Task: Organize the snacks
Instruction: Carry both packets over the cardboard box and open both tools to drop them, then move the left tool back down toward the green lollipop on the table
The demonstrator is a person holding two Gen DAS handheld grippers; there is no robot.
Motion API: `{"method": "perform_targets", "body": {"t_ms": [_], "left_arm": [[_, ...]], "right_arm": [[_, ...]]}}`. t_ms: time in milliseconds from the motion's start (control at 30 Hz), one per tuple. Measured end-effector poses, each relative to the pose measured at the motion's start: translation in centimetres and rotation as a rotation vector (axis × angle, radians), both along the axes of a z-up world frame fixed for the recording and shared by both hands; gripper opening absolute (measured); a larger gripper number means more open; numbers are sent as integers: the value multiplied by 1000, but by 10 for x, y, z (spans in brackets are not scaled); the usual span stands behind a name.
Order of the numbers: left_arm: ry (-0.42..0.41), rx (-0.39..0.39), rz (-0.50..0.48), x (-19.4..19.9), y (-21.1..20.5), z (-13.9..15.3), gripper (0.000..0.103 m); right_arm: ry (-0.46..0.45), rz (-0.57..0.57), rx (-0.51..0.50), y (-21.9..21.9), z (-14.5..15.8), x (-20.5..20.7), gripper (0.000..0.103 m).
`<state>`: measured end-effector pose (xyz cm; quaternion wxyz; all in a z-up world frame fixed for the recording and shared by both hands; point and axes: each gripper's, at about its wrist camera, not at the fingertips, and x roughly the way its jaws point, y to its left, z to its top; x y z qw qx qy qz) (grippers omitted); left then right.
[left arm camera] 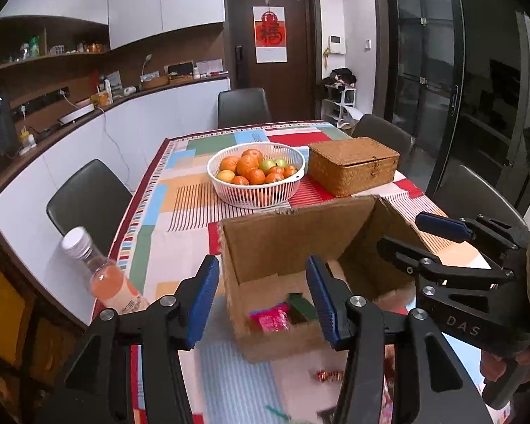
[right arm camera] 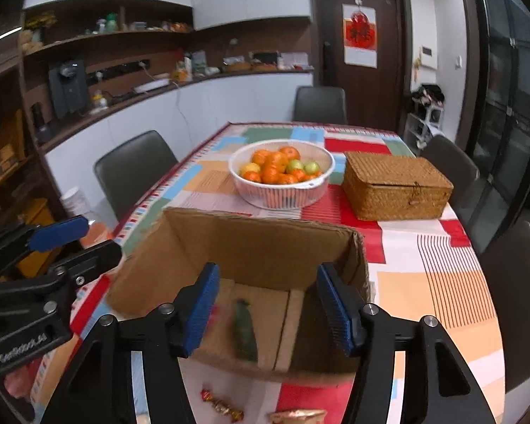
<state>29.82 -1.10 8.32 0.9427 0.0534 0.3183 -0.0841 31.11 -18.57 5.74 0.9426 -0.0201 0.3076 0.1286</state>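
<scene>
Both jaws stand apart, nothing between them: left hand-held gripper and right hand-held gripper over the cardboard box on the tabletop. Pink packet and green packet inside; wrapped candy lies outside.

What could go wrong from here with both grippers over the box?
1. The bottle stands right at the table edge beside the left hand-held gripper; a sideways swing might knock it off.
2. Both open grippers crowd the box; the right hand-held gripper could clip the left.
3. The candy lies close under the grippers, so it could get swept away.
</scene>
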Motion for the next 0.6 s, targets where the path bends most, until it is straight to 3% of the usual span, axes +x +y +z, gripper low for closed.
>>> {"method": "perform_targets", "body": {"t_ms": [333,600], "left_arm": [[-38,19,-5,-74,19,-6,51],[13,13,-21,-115,26,-31,51]], "right_arm": [[-34,124,-9,24,-11,-71,58],[18,202,-25,38,-34,-108,58]]}}
